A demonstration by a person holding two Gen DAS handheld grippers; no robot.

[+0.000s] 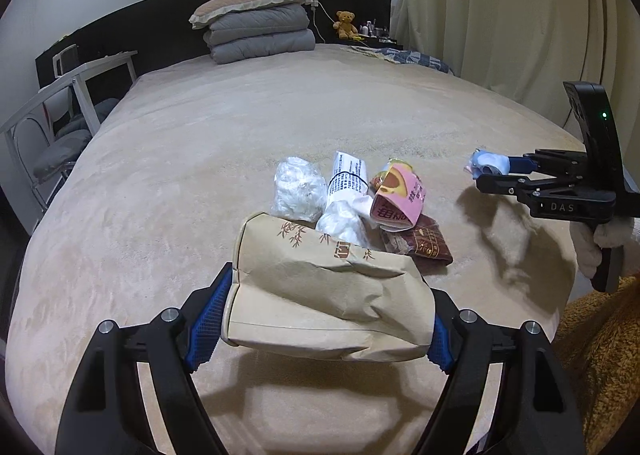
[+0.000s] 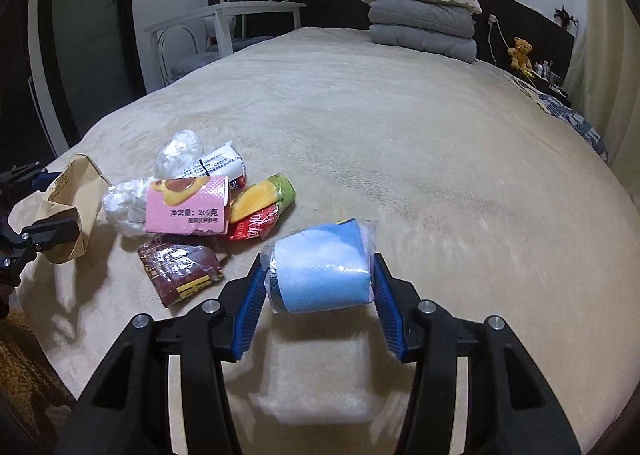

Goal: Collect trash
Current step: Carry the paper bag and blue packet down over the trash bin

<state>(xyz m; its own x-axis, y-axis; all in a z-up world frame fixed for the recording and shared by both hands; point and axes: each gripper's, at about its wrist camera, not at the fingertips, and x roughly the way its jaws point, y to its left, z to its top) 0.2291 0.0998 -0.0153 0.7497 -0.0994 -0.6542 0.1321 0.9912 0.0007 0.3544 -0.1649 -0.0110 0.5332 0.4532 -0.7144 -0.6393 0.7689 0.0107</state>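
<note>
Holding the paper bag [image 1: 320, 295] clamped in your left gripper [image 1: 324, 319] above the bed [image 1: 280, 115], you have the blue packet [image 2: 322, 269] pinched in your right gripper [image 2: 320, 295], lifted beside the trash pile [image 2: 188, 207]. Next, I judge, carry it to the bag's mouth and drop it in.

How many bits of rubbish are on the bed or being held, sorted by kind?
Paper bag, held: 1
Blue packet, held: 1
Clear crumpled plastic bags: 2
White printed packet: 1
Pink packet: 1
Yellow-green wrapper: 1
Red wrapper: 1
Brown packet: 1
Total: 9
</note>
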